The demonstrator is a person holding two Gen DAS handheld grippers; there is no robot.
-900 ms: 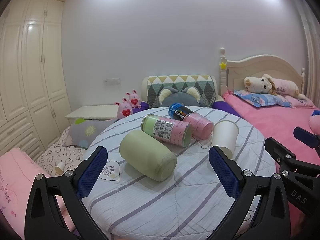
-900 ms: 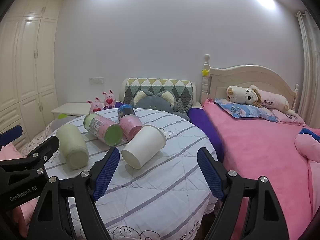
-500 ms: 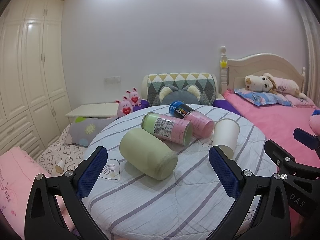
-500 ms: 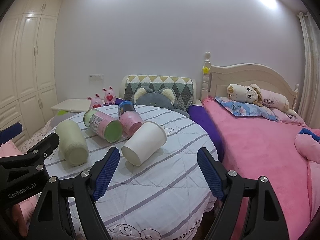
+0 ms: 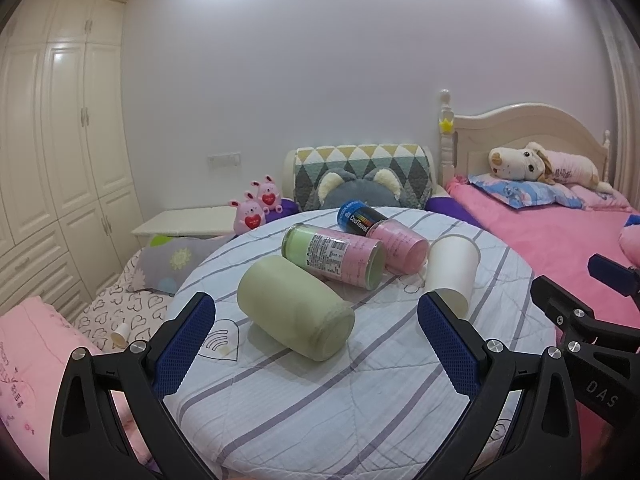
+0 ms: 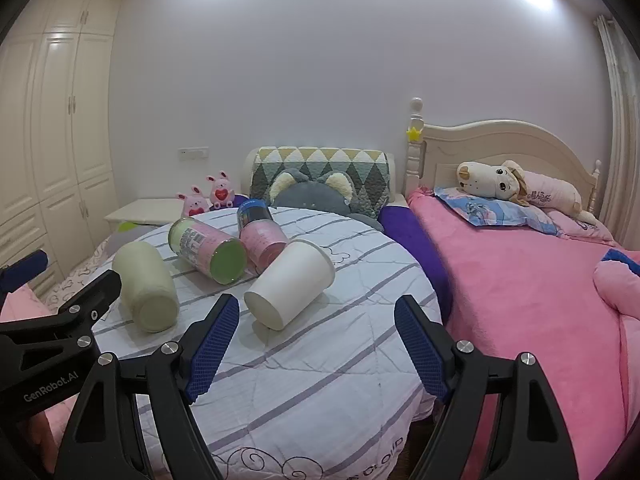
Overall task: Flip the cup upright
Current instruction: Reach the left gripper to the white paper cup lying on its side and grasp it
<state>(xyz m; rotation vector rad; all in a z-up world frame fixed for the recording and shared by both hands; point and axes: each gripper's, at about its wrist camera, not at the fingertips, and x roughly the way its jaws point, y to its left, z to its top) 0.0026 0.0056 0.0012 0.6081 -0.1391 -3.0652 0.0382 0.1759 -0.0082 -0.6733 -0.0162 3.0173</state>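
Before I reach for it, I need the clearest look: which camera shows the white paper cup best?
The right wrist view: the white paper cup lies on its side, unobstructed, base toward the camera, just ahead of the open right gripper. In the left wrist view the cup is smaller, off to the right, its base partly hidden behind a finger of the left gripper.

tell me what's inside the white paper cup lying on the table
Cannot be seen: the white paper cup lies on its side with its closed bottom facing both cameras, its mouth turned away toward the pink jar.

"CoolTowel" runs along the dark canister. "DAS" marks the right gripper, "GenRobot.AI" the left gripper. The tablecloth hem shows "CLOUD".
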